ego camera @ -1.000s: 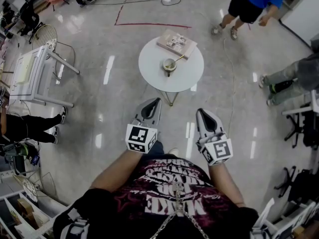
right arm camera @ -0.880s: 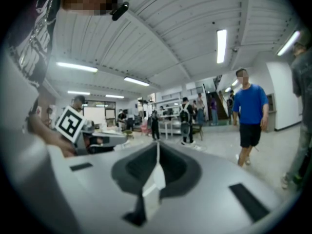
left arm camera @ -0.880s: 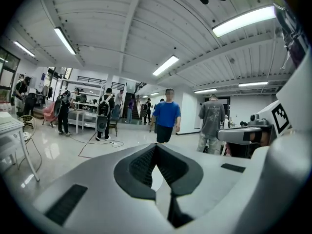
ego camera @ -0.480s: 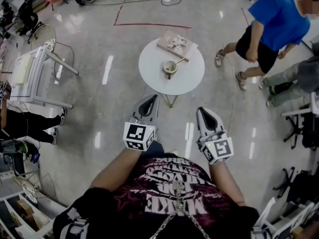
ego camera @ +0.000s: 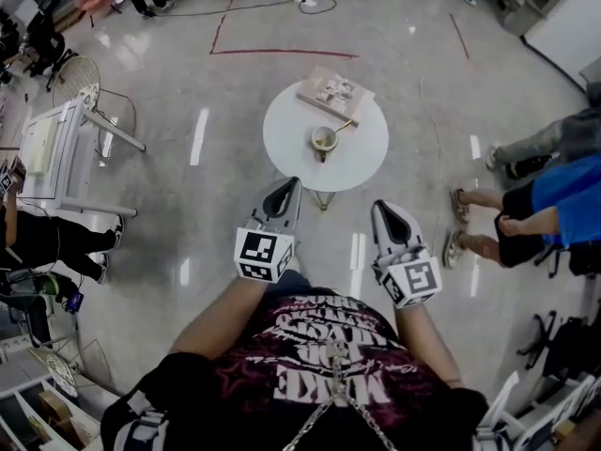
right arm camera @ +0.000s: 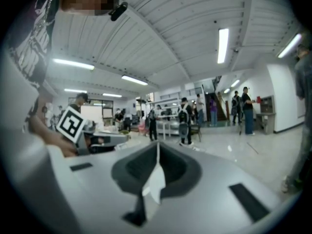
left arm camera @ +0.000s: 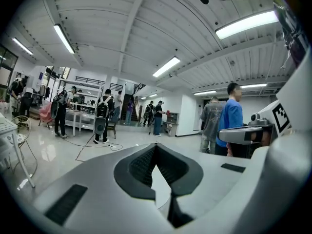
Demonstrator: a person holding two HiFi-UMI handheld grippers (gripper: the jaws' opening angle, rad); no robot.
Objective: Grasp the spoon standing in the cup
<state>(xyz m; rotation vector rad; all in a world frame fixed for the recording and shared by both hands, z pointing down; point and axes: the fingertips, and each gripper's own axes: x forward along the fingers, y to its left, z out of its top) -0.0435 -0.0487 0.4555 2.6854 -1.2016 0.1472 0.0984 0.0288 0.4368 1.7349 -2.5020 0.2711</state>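
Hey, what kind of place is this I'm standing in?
Probably a big open lab or workshop hall, not a home: a polished floor marked with red tape and trailing cable, long strip lights on a ribbed ceiling, and people standing round workbenches.

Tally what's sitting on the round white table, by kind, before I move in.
book: 1
cup: 1
spoon: 1
Total on the table: 3
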